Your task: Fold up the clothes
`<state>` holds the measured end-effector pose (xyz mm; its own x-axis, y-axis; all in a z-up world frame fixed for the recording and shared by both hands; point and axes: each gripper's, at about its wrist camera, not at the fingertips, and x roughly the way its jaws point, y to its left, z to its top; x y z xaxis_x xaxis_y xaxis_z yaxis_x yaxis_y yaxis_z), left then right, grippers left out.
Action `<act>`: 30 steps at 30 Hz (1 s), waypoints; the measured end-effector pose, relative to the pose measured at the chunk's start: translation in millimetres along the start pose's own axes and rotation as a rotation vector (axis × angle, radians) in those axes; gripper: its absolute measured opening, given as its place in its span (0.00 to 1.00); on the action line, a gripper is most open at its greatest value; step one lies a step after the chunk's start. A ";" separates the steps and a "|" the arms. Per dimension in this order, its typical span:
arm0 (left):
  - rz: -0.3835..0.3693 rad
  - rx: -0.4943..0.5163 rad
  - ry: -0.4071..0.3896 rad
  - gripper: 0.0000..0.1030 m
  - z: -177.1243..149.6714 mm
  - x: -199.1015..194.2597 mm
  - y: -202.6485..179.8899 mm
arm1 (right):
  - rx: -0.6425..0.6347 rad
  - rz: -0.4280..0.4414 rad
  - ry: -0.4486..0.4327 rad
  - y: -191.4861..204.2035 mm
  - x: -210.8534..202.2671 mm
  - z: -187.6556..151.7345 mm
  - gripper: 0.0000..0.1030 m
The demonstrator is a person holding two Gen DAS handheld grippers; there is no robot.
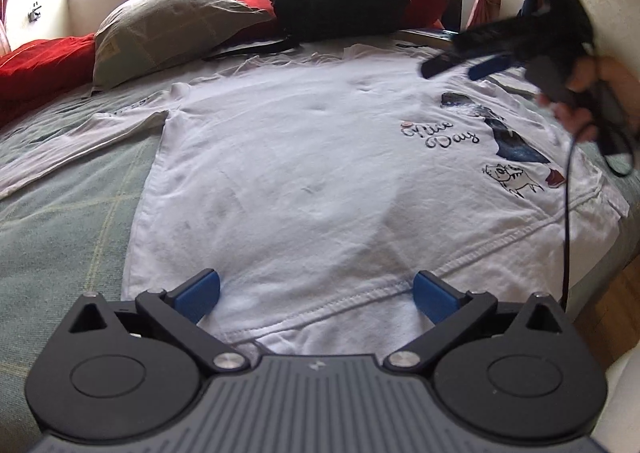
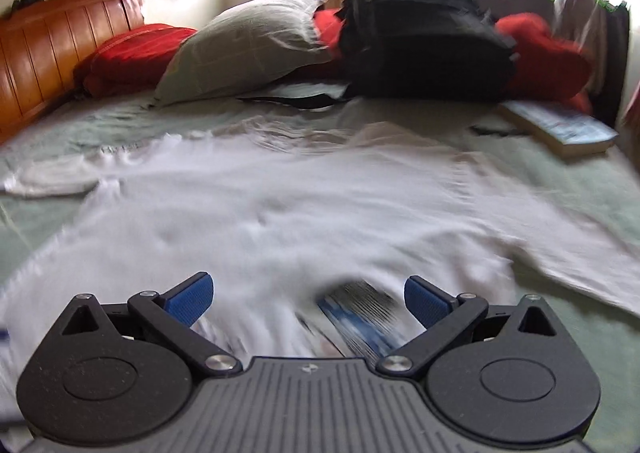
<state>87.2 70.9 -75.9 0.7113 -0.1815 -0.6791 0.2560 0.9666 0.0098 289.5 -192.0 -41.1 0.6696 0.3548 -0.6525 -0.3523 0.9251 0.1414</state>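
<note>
Left gripper: the left gripper (image 1: 316,295) is sitting low over the near hem of the shirt, its blue pads (image 1: 200,293) spread wide apart with nothing between them; it is pointing level along the cloth toward the far end of the bed.

Right gripper: the right gripper (image 2: 309,299) is hanging above the shirt's printed area, its fingers (image 2: 428,303) standing wide apart and gripping nothing. In the left wrist view it (image 1: 464,67) is showing ahead and to the right, raised clear of the fabric and tilting down toward the cloth, blurred.

Hand: a hand (image 1: 588,93) is wrapping around the right gripper's handle, fingers curling over the trigger part; a black cable (image 1: 566,221) is hanging down from it past the shirt's right edge.

Shirt: the white long-sleeved shirt (image 1: 288,157) is lying flat on the bed directly ahead of both grippers, one sleeve (image 1: 76,149) stretching out to the left of the left gripper, the print (image 1: 492,141) lying ahead and to its right.

Bed: the green checked sheet (image 1: 68,221) is showing on the left of the left gripper.

Beyond the shirt: a grey pillow (image 2: 248,49), a black backpack (image 2: 424,37) and red bedding (image 2: 136,53) are lying far ahead; a book (image 2: 560,129) is resting ahead and right of the right gripper.
</note>
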 end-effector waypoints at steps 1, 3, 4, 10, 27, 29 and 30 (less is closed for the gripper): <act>-0.002 -0.004 0.002 0.99 0.7 0.0 0.5 | 0.023 0.021 0.011 0.3 10.5 4.8 1.00; -0.004 -0.013 0.006 0.99 2.1 -0.1 1.4 | 0.051 0.042 0.036 1.6 29.2 9.0 1.00; -0.004 -0.016 0.007 0.99 2.4 0.1 1.7 | 0.058 0.043 0.051 1.8 37.0 9.2 1.00; -0.009 -0.027 0.006 0.99 2.6 1.5 3.5 | 0.080 0.020 0.084 2.2 41.8 -4.8 1.00; 0.029 -0.035 -0.012 0.99 -3.4 -7.3 5.0 | 0.078 0.028 0.108 36.5 -48.1 -77.9 1.00; 0.038 -0.012 -0.005 0.99 -8.3 -10.5 2.0 | 0.051 0.030 0.126 41.2 -56.8 -94.6 1.00; 0.036 -0.002 0.000 0.99 -9.4 -13.6 1.0 | 0.030 0.019 0.133 44.1 -62.5 -102.0 1.00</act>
<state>71.6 76.1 -73.6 0.7202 -0.1461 -0.6782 0.2284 0.9730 0.0328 165.4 -187.2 -70.0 0.5694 0.3530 -0.7424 -0.3433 0.9227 0.1754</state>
